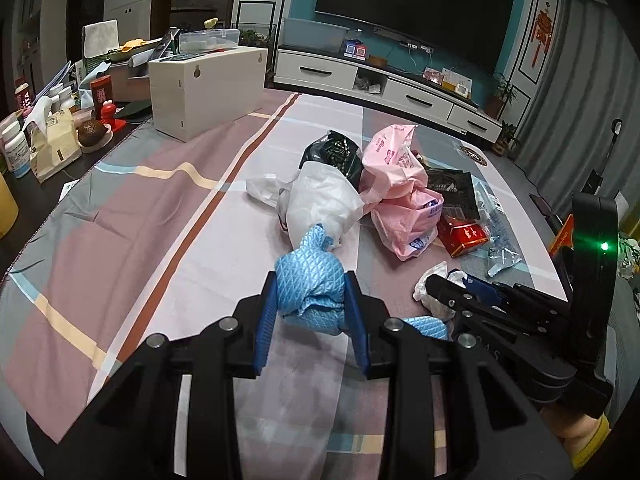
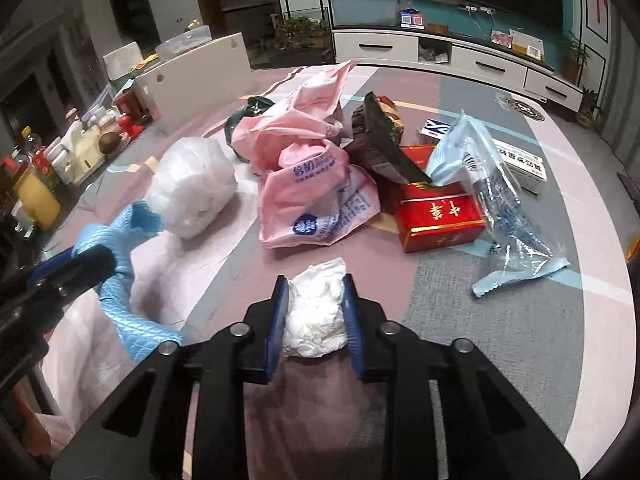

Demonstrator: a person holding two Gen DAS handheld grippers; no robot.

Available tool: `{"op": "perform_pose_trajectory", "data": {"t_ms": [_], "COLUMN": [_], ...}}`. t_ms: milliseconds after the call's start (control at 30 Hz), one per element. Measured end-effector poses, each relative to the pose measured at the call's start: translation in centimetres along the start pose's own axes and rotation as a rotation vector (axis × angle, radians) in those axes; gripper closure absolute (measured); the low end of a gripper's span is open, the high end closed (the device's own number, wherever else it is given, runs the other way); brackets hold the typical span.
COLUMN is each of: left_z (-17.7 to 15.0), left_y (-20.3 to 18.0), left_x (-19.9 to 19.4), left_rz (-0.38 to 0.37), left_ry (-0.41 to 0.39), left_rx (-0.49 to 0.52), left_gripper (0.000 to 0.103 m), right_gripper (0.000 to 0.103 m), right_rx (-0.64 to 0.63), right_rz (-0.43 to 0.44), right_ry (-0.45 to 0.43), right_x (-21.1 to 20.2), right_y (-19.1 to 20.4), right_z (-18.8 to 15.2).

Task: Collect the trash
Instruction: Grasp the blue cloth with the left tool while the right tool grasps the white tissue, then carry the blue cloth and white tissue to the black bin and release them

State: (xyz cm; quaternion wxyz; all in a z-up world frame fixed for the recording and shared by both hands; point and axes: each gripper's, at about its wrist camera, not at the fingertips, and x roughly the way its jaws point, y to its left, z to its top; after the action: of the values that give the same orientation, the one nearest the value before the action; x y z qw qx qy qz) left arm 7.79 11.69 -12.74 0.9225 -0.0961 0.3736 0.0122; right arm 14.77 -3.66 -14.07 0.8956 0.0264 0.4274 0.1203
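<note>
Fingers of the left gripper point(image 1: 310, 304) pinch a crumpled light-blue textured bag point(image 1: 310, 280), and those of the right gripper point(image 2: 316, 312) pinch a wad of white tissue point(image 2: 316, 312) just above the table point(image 2: 480, 320), which wears a pink, grey and white striped cloth. Beyond them lies the pile of trash: a white plastic bag point(image 2: 192, 188), a pink printed plastic bag point(image 2: 316, 196), a red carton point(image 2: 436, 216) and a clear blue-printed wrapper point(image 2: 500, 216), the pink bag touching the carton

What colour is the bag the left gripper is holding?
Light blue with a diamond grid texture; the bag shows best in the left wrist view.
</note>
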Motion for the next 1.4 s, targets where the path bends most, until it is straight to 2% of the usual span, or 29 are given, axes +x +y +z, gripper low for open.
{"op": "perform_pose_trajectory", "data": {"t_ms": [67,233,833,1400], "left_z": [0.0,0.1,0.3,0.3], "left_y": [0.0,-0.1,-1.2,-2.2], "left_x": [-0.1,-0.4,-1.8,-3.6], "left_rz": [-0.003,-0.012,-0.072,-0.103], "left_ry": [-0.002,-0.008,-0.035,-0.081], "left_rx": [0.001,0.006,0.018,0.042], "left_gripper": [0.069,0.069,0.069,0.069], "right_gripper": [0.083,0.086,0.086,0.086], "right_rx": [0.0,0.015,0.103,0.151], "right_rz": [-0.009,-0.017,-0.029,-0.095], "right_ry": [-0.007,-0.015,-0.04,-0.089], "right_x": [-0.2,-0.6,-4.0,-7.7], "right_y": [-0.1,-0.4,-2.4,-3.4], "right_z": [-0.1,-0.3,-1.8,-2.3]}}
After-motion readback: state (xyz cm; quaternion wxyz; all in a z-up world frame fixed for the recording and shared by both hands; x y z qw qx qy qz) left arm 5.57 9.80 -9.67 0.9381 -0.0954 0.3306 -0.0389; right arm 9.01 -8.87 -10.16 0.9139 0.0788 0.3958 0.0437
